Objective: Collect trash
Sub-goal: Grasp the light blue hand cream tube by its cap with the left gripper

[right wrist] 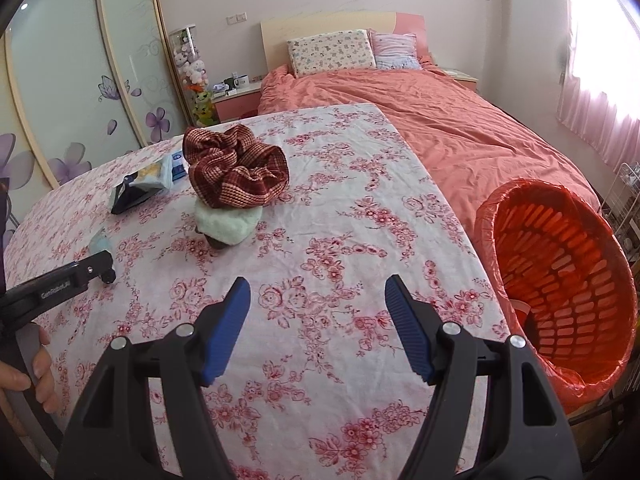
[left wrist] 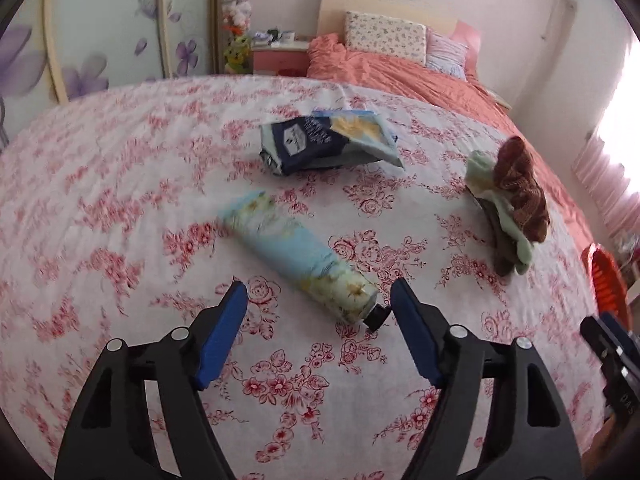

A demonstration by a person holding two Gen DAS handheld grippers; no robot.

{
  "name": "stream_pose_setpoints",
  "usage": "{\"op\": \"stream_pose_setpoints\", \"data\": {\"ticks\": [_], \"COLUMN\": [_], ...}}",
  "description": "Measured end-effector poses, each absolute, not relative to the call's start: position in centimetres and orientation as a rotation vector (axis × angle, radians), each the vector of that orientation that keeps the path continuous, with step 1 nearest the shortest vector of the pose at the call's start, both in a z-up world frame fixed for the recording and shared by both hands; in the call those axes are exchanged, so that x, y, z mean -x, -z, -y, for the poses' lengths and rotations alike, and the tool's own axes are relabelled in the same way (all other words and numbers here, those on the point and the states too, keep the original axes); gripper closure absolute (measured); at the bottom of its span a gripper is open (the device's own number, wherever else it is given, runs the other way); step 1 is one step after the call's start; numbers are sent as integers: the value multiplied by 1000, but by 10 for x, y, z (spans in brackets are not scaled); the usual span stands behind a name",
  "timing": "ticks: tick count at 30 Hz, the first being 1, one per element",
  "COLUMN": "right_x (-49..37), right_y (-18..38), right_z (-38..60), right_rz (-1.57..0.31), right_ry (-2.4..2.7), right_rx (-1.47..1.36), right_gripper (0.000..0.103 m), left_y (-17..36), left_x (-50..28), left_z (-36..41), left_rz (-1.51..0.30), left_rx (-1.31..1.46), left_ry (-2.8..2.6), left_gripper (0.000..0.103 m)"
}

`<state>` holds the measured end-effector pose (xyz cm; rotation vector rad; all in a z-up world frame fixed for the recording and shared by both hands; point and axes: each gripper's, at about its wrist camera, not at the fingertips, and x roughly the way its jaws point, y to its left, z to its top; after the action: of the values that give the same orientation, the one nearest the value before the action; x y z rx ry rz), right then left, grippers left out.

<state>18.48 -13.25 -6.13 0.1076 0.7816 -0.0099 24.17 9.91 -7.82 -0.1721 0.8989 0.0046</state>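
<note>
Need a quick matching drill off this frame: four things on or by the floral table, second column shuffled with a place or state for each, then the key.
Things
1. tube
2. snack bag
3. scrunchie
4. trash basket

Places or states
A. lined with a red bag, at the table's edge by the bed
B. lying just ahead of the open left gripper, black cap toward it
C. sitting on top of a pale green cloth
D. crumpled, dark blue and yellow, farther back on the table

Pairs: 1-B, 2-D, 3-C, 4-A

Home bedroom; bed, pillows
</note>
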Motion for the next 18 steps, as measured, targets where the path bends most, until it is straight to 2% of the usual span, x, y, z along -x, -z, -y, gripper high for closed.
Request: {"op": "stream_pose_setpoints", "data": {"ticks": [1, 3, 11, 14, 15, 16, 18], "right_x": [-185, -186, -196, -203, -205, -207, -213], "right_y": [62, 62, 66, 66, 66, 66, 65], "right_z": [132, 132, 123, 114, 112, 109, 104], "right_rz": [-783, -786, -799, -803, -804, -804, -803], "right_ry": [8, 5, -9, -20, -23, -28, -39], "right_rx": [-107, -107, -96, -86, -82, -78, -74], "right_gripper": [34, 34, 34, 34, 34, 34, 34], "left_y": [80, 79, 81, 82, 82, 82, 82], "left_x": [-242, -241, -249, -257, -259, -260, -261], "left_z": [-102, -108, -129, -124, -122, -122, -125], "left_rz": [-905, -897, -873, -869, -870, -871, -872], "left_rx": [197, 193, 190, 128, 121, 112, 111], "left_ry": [-3, -2, -43, -67, -58, -64, -72], "left_gripper": [38, 41, 41, 52, 62, 66, 72]}}
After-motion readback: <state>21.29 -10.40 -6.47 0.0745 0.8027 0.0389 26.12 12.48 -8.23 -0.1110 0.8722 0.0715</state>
